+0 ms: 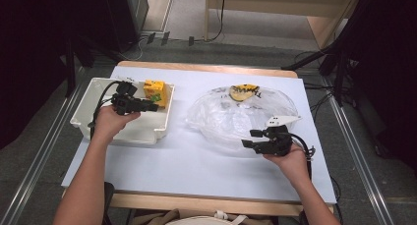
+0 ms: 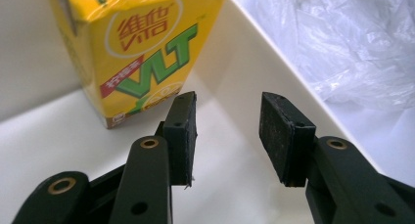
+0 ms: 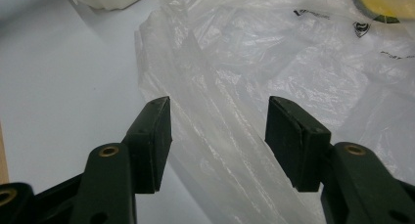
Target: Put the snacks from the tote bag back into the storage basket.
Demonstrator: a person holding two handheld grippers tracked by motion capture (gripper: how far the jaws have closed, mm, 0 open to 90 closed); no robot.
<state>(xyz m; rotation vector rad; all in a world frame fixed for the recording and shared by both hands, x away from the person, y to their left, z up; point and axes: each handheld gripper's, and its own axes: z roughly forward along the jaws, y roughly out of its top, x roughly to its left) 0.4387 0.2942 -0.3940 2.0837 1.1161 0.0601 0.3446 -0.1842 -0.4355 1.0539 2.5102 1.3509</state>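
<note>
Left gripper [image 1: 153, 107] inside the white bin [image 1: 83, 112], jaws parted with nothing between them, just short of the upright yellow drink carton [image 2: 132, 53] in the bin's far corner. Right gripper [image 3: 219, 136] low over the white table [image 1: 187, 161], jaws wide and unclamped, astride a fold of the clear plastic bag [image 3: 274, 62].

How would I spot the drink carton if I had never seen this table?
Find the white plastic bin on the left of the table, beside the crumpled clear plastic bag. In the bin's far right corner stands the yellow drink carton, with green "VLT" lettering; it is the bin's one bright thing.
</note>
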